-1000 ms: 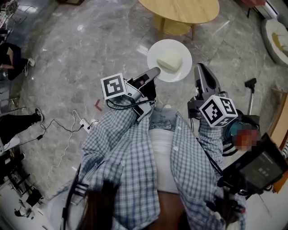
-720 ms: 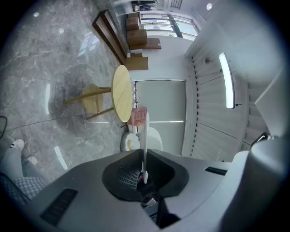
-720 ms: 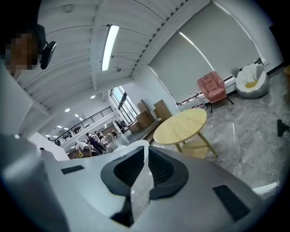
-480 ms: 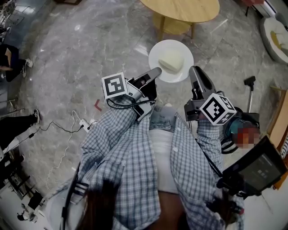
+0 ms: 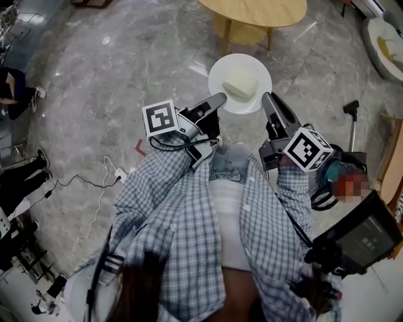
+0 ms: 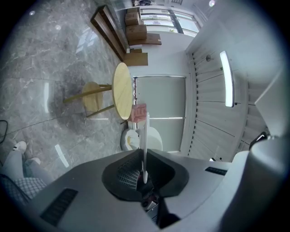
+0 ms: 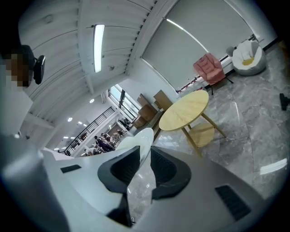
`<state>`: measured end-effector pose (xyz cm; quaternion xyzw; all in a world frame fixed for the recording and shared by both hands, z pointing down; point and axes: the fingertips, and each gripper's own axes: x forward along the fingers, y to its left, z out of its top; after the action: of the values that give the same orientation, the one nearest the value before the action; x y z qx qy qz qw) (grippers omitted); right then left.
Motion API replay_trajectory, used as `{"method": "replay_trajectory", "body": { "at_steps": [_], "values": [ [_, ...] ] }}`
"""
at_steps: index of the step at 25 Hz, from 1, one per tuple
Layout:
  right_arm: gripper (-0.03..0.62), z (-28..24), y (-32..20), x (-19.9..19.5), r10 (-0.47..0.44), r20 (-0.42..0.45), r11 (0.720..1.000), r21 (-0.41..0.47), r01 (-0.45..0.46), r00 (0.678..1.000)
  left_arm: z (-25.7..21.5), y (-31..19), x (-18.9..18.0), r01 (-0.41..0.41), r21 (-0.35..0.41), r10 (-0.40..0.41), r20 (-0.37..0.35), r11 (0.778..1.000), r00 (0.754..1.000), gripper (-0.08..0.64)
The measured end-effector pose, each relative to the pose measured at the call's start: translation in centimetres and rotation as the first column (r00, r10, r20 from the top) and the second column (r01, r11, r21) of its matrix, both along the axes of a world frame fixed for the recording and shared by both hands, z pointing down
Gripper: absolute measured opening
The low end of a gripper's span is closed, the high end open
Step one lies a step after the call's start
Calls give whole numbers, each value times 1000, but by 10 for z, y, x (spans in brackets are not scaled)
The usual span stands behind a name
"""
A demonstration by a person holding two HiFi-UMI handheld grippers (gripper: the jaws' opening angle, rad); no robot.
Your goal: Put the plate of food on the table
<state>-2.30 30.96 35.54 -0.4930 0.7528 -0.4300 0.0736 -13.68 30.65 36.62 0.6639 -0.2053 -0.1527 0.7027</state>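
In the lower half of the head view, the person's plaid sleeves (image 5: pixel 189 207) are reaching up the frame, each one ending in a gripper with a marker cube. The left gripper (image 5: pixel 219 99) is angling up and to the right from just left of centre. Its jaws are pinching the left rim of a white plate (image 5: pixel 221 70). In the left gripper view the plate (image 6: pixel 145 136) is showing edge-on as a thin white line, with the dark pads pressing on it from both sides. The right gripper (image 5: pixel 266 99) is coming in from the right of centre, and its jaws are clamping the plate's lower right rim. In the right gripper view the pale rim (image 7: pixel 138 138) is sitting tight between the two pads.

The plate is hanging level between the two grippers, over the grey marble floor (image 5: pixel 94 82), in the upper middle of the head view. A pale, blocky piece of food (image 5: pixel 241 84) is lying near its centre.

Farther up the frame, a round wooden bench (image 5: pixel 258 11) is standing at the top edge. The plate is near it but is not over its top. Both gripper views are showing this bench (image 7: pixel 185 111) beyond the plate, and a pink chair (image 7: pixel 209 68) is standing farther back.
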Motion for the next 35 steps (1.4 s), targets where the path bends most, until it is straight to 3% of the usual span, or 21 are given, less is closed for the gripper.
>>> {"method": "replay_trajectory", "body": {
  "at_steps": [19,35],
  "values": [
    [72,-6,16,-4,19,-48,1000,16,-18,999,-1,12,-3,-33,-2,33,-15,999,999,20],
    [72,12,-19,8,-30,-20,999,13,30,999,14,-17,9,25,-4,-25,-2,1000,1000,20]
  ]
}}
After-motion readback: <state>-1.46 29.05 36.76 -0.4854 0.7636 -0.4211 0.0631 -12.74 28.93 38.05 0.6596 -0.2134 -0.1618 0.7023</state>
